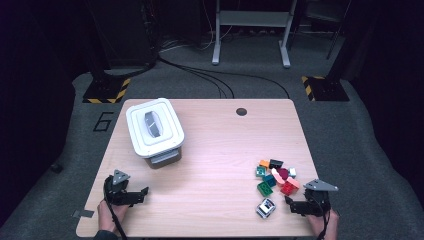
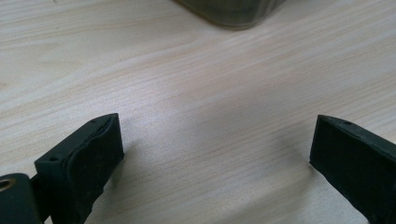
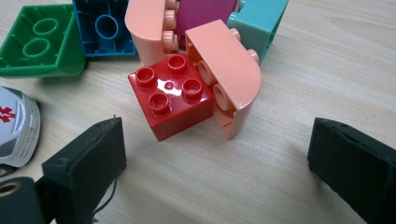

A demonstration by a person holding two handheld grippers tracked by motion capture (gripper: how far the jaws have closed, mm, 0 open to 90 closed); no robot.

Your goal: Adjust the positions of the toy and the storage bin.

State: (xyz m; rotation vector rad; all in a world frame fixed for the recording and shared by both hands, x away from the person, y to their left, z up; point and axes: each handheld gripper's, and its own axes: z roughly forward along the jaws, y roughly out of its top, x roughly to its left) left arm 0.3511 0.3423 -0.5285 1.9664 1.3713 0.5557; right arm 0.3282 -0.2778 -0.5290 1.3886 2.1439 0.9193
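Red four-stud brick (image 3: 170,102) lies studs up on the wooden table (image 1: 210,165), at the near edge of the brick pile toward the table's right front; in the high view it is the red piece (image 1: 288,188) closest to the right gripper (image 1: 296,204). A peach curved brick (image 3: 229,70) leans against its right side, touching it; a second peach piece (image 3: 147,28) sits just behind. Further back: a magenta brick (image 3: 201,14), a teal brick (image 3: 259,18), a blue brick (image 3: 105,28) upside down, and a green brick (image 3: 42,42) also upside down, at the pile's left. A small white toy vehicle (image 3: 16,126) with a red mark sits near the left jaw, apart from the red brick. Right gripper: jaws wide apart, resting low over the table just short of the red brick, nothing between them. Left gripper (image 1: 135,196): at the table's left front, well apart from the pile, jaws wide apart with bare wood between them, holding nothing. A grey box with a white lid (image 1: 154,127) stands beyond it on the left half of the table; its base edge (image 2: 229,11) shows at the top of the left gripper view.
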